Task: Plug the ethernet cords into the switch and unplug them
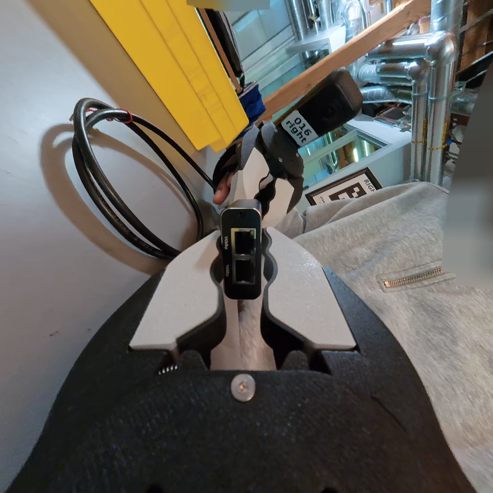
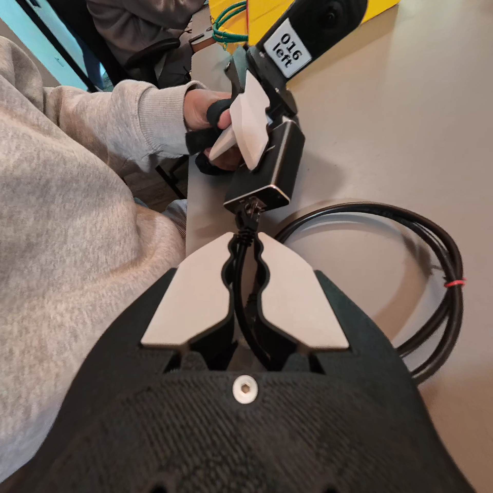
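- While both grippers work above it, the table (image 2: 373, 133) presents a smooth, matte, pale surface.
- A grey sleeve (image 2: 66, 186) of soft, heathered fleece fills the left side of the right wrist view; it has a ribbed cuff.
- A yellow box (image 1: 176, 69) with flat, hard-edged faces stands at the far edge of the table.
- The ethernet cord (image 2: 416, 280) is a glossy black round cable, coiled in loops on the table and bound with a thin red tie (image 2: 454, 282).
- The left gripper (image 1: 242, 264) has pale, smooth fingers with scalloped inner edges on a coarse black printed body. Its fingers are clamped on the switch (image 1: 241, 253), held clear of the table.
- The switch is a small dark rectangular metal housing with rounded corners; two empty stacked ports face the left camera.
- The right gripper (image 2: 246, 249) is closed on the cord just behind its plug (image 2: 249, 213), which sits at the port on the opposite end face of the switch.
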{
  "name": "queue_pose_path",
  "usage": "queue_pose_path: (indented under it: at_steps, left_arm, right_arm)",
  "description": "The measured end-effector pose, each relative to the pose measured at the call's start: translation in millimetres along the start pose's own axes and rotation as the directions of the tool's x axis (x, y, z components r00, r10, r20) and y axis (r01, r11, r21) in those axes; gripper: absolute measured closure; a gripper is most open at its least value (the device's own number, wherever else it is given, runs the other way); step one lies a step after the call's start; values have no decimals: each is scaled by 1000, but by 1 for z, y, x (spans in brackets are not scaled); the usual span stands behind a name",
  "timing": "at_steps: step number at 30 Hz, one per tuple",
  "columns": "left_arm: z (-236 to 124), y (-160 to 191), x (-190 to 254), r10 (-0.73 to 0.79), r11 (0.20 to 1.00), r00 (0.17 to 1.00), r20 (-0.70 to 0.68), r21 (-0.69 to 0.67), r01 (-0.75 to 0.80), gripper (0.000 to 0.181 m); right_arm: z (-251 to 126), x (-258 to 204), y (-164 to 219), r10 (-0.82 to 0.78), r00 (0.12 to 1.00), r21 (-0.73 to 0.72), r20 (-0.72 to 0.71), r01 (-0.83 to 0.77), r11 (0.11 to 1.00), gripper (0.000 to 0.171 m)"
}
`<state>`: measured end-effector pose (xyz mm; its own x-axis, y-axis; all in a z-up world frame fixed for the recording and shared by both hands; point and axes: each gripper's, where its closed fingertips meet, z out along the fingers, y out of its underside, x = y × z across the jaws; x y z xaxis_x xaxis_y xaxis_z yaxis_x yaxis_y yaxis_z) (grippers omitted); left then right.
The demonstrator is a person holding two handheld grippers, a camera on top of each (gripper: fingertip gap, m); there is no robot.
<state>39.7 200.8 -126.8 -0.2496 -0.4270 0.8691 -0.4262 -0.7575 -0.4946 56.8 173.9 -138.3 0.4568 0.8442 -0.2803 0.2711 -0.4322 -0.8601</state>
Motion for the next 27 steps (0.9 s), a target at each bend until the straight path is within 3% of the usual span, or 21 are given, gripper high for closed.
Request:
queue_pose_path:
  at_steps: [5,9,18,27]
  left_arm:
    - [-5,-16,-7,-107,986,994,-5,130,107,157]
    - [-5,-18,-8,-128,980,992,-9,150,127,157]
    - [-8,-22,-9,-167,967,985,-35,190,170,157]
    - [-5,-19,-13,-149,974,989,14,176,144,157]
  right_arm:
    - [-3,17,-6,-56,989,36,-136,62,997,143]
    - [-4,24,-5,-153,961,-13,-231,154,988,134]
    - [-7,24,-9,-369,865,-123,-341,348,929,162]
    - [-5,29,0,-452,813,-239,-368,387,891,163]
